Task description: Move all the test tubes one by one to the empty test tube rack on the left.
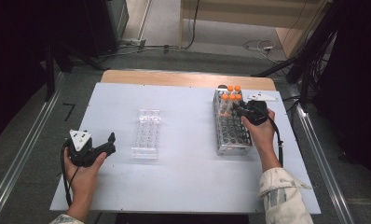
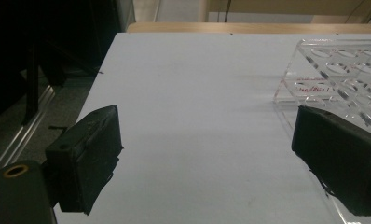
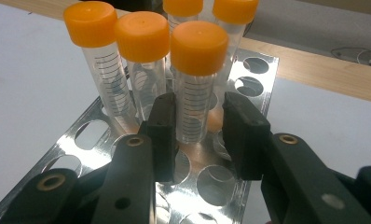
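- The tube with an orange cap stands upright in the metal rack, at the front of a small bunch of capped tubes.
- In the high view that bunch sits at the far end of the metal rack, on the right side of the worktop.
- The right tool has its jaws on either side of this tube, below the cap. The left jaw looks to be touching it. On the right a small gap shows, so the tube is not pinched yet.
- The step looks like grabbing one tube to take it out.
- Next, the jaws need to close a bit more and then lift straight up, so the tube slides out and does not bump the others.
- The clear rack lies in the middle of the worktop with empty holes. It may be where the tube goes.
- The left tool rests near the clear rack, jaws wide, holding nothing.
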`<state>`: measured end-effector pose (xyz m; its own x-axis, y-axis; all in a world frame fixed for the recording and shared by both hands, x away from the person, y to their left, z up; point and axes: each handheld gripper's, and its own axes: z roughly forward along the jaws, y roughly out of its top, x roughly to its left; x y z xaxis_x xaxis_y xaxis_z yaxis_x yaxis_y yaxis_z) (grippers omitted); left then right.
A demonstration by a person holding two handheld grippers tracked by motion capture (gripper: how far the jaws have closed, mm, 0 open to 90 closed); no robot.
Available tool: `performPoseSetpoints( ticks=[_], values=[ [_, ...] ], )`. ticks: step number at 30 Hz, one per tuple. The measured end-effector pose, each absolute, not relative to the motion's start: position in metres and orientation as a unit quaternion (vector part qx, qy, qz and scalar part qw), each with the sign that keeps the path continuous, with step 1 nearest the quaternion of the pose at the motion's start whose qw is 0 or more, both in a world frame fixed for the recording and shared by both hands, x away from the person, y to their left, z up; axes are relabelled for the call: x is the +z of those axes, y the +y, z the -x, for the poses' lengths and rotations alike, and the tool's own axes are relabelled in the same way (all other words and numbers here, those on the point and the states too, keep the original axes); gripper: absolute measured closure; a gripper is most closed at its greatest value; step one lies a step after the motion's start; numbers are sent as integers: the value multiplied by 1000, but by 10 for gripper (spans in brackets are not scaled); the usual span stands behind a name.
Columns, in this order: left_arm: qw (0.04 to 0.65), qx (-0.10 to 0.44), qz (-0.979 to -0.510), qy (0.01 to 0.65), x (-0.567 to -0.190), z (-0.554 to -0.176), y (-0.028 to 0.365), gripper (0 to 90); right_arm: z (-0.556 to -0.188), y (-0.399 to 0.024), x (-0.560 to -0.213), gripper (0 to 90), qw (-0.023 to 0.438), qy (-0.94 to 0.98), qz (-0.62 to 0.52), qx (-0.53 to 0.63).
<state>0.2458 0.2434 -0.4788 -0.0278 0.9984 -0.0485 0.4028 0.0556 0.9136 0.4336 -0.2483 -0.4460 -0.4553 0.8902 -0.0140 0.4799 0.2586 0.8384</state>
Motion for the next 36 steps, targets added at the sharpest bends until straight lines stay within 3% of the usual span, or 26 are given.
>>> performPoseSetpoints(
  ticks=[10,36],
  values=[
    [395,376,-575,610,-479,-246,244,91,-437,-246,-447,717,254,758,-441,408],
    [398,375,-573,610,-478,-244,243,91,-415,-260,-397,721,284,727,-428,456]
  ],
)
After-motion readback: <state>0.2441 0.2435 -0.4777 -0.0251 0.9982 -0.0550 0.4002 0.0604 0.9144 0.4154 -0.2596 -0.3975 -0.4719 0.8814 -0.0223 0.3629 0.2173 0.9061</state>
